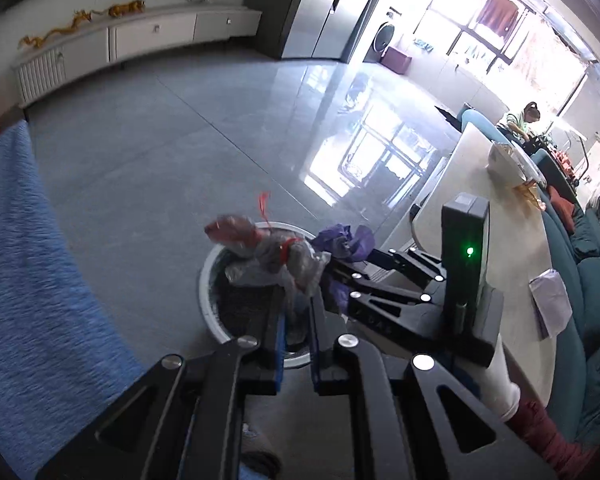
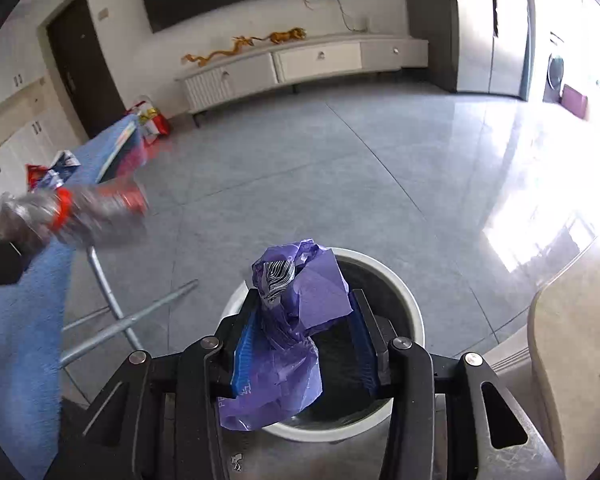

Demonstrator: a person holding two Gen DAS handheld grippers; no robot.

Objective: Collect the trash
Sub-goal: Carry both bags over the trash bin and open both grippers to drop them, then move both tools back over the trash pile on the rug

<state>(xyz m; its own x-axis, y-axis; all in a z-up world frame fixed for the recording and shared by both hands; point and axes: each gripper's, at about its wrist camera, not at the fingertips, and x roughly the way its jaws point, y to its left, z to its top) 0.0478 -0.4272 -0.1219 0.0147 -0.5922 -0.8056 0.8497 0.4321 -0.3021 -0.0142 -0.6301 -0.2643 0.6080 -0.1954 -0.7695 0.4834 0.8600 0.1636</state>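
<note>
Right gripper (image 2: 304,344) jaws apart, purple wrapper (image 2: 288,344) loose between them over bin (image 2: 410,312), ready to drop. Left gripper (image 1: 296,320) clamps clear wrapper (image 1: 276,256) above same bin.

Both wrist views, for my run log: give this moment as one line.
left gripper: shut on clear wrapper | right gripper: open, purple wrapper between fingers | both above white bin | nothing dropped yet
</note>
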